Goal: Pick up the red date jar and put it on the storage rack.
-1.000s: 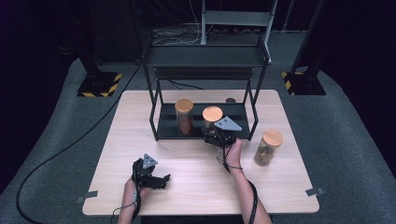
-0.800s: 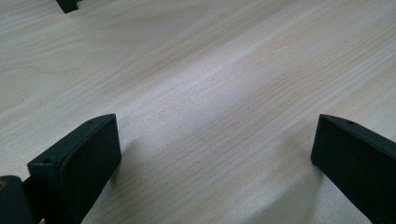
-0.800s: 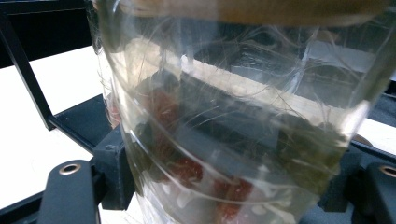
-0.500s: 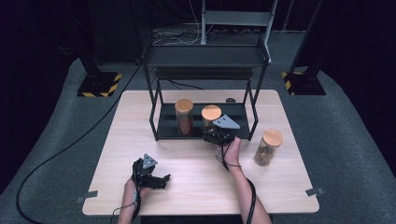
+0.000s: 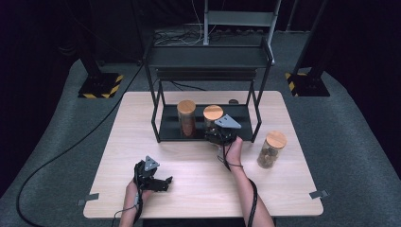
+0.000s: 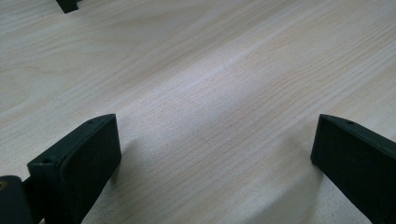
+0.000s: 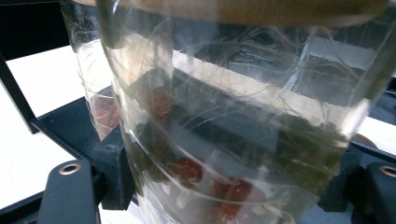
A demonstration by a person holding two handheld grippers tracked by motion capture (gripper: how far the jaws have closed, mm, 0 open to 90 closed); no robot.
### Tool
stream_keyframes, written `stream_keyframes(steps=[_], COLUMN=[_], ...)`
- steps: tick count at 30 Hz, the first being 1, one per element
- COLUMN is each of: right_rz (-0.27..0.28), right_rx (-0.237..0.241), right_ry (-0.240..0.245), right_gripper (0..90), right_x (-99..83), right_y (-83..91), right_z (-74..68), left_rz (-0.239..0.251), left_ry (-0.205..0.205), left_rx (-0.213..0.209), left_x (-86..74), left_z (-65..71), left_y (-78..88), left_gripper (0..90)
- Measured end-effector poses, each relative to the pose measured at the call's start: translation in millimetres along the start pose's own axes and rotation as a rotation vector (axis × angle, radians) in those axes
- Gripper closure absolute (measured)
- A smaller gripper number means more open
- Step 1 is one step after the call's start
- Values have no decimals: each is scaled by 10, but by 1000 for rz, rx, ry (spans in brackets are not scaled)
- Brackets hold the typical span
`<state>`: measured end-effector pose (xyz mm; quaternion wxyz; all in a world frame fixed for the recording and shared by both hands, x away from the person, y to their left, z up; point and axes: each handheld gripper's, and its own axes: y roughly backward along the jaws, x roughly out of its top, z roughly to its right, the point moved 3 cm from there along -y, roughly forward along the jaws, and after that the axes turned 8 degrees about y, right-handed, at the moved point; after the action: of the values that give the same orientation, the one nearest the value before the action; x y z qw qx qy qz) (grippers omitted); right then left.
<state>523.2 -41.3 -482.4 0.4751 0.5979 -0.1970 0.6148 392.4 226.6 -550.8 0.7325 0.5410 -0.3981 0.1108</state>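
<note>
Low at the near left of the pale wooden table (image 5: 293, 184), the left gripper (image 5: 163, 182) rests with jaws spread wide over bare wood. The right gripper (image 5: 218, 137), forearm stretched forward, clamps the clear glass jar with a cork lid (image 5: 213, 116) (reddish dried pieces inside) on the black metal rack (image 5: 163, 127)'s lower shelf.

Overhead view; two close tool cameras

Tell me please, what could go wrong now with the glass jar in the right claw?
The right claw grips the clear glass jar with a wooden lid low on smooth glass, so it may slip or tip. The second wooden-lidded glass jar stands close beside it on the black metal shelf rack and could be knocked.
</note>
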Motion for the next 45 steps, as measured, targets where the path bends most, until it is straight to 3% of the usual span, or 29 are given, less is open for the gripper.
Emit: stream_keyframes(steps=[45], right_rz=[-17], right_rx=[-5], right_ry=[-15], right_gripper=[242], right_x=[-2], right_y=[-244], right_z=[44], left_rz=[1], left_ry=[-1], left_rx=[1], left_x=[0], left_z=[1], left_y=[1], left_gripper=[10])
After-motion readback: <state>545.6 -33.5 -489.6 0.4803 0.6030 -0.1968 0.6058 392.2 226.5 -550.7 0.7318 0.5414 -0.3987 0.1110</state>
